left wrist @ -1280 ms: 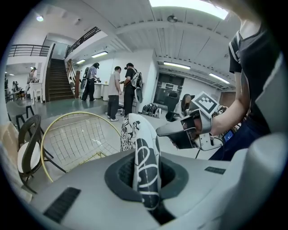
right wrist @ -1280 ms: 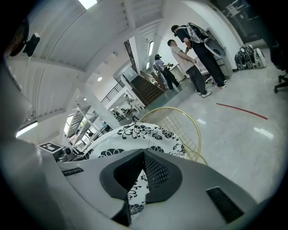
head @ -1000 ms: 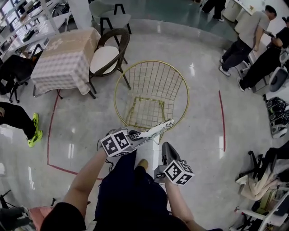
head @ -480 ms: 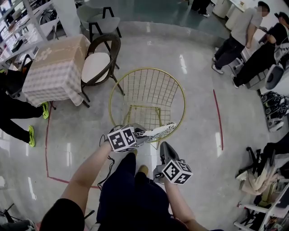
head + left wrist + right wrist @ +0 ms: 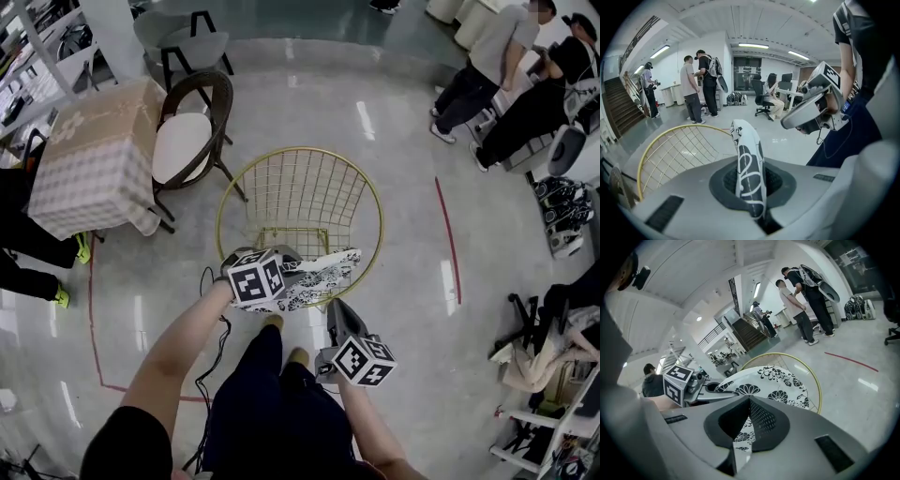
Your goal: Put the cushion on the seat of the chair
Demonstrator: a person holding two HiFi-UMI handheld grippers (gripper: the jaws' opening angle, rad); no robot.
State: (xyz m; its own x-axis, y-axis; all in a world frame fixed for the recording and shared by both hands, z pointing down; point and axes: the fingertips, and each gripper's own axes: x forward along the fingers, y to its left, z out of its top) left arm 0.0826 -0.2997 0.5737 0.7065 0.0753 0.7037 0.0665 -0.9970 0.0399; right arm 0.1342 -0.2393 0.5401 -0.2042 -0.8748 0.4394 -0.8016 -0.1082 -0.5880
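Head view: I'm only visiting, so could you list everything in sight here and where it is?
Wire chair: one, gold, centre of the floor.
Cushion: one, white with black flowers, over the chair's front rim.
Armchair: one, brown with a white seat pad, upper left.
Table: one, checked cloth, left.
Grey chair: one, top left.
People: two standing top right, another at the left edge.
Left gripper: grey, shut on the cushion.
Right gripper: grey, lower right, jaws together, empty.
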